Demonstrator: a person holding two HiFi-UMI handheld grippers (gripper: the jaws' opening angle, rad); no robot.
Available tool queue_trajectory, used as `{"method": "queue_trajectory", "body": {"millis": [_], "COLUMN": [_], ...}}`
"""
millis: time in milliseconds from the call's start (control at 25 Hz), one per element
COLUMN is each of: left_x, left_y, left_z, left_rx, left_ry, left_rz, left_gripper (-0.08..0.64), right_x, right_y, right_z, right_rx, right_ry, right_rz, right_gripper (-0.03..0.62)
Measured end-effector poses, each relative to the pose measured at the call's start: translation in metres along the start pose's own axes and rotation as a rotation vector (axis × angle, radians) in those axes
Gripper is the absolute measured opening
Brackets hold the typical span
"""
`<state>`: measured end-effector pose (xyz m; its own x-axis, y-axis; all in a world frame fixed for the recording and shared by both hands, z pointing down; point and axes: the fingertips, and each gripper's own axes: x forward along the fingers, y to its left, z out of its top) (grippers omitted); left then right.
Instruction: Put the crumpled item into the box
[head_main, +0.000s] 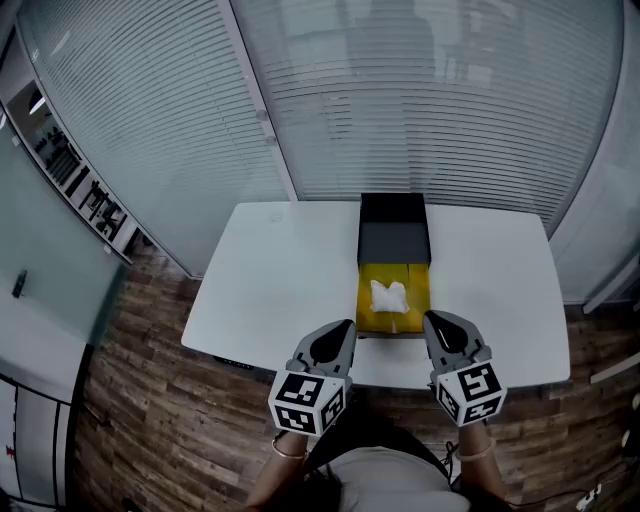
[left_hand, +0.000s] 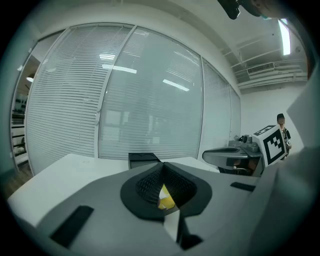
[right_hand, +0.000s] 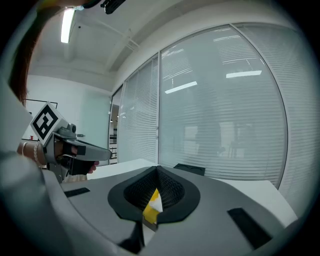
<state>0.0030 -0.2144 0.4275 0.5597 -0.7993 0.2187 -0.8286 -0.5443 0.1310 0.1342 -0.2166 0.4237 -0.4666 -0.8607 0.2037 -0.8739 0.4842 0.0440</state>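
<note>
A white crumpled item (head_main: 389, 295) lies inside an open yellow box (head_main: 367, 312) on the white table (head_main: 280, 280). Behind the box and touching it stands its black part (head_main: 394, 228), seen again as the black part (left_hand: 144, 159) in the left gripper view. My left gripper (head_main: 345, 326) hovers at the table's front edge, just left of the box, jaws together and empty. My right gripper (head_main: 431, 319) is level with it, just right of the box, also shut and empty. A sliver of yellow box (left_hand: 166, 201) shows past the left gripper (left_hand: 162, 192), and another sliver of yellow box (right_hand: 150, 210) past the right gripper (right_hand: 156, 192).
Glass walls with horizontal blinds (head_main: 420, 100) rise behind the table. Wood floor (head_main: 140, 400) surrounds it. The table's left half (head_main: 270, 260) and right end (head_main: 500, 280) are bare white surface. The person's torso (head_main: 390, 480) is close to the front edge.
</note>
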Motion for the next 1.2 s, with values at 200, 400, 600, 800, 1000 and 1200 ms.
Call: {"method": "queue_trajectory", "body": {"millis": [200, 400, 600, 800, 1000, 1200], "left_x": [0.003, 0.008, 0.010, 0.010, 0.007, 0.003], "left_y": [-0.004, -0.004, 0.007, 0.015, 0.019, 0.022], "left_z": [0.001, 0.000, 0.003, 0.002, 0.000, -0.003], "left_rx": [0.008, 0.017, 0.016, 0.015, 0.036, 0.031], "left_ry": [0.004, 0.013, 0.020, 0.035, 0.044, 0.049], "left_rz": [-0.013, -0.038, -0.054, -0.080, -0.097, -0.120], "left_gripper": [0.017, 0.017, 0.017, 0.017, 0.017, 0.017], "right_x": [-0.001, 0.004, 0.014, 0.021, 0.024, 0.028], "right_y": [-0.002, 0.000, 0.002, 0.008, 0.013, 0.018], "right_z": [0.002, 0.005, 0.008, 0.012, 0.017, 0.015], "right_rx": [-0.012, -0.031, -0.027, -0.028, -0.035, -0.024], "right_ry": [-0.001, 0.000, 0.018, 0.029, 0.031, 0.040], "right_rz": [-0.015, -0.042, -0.066, -0.088, -0.111, -0.123], "right_gripper": [0.026, 0.026, 0.026, 0.026, 0.026, 0.026]}}
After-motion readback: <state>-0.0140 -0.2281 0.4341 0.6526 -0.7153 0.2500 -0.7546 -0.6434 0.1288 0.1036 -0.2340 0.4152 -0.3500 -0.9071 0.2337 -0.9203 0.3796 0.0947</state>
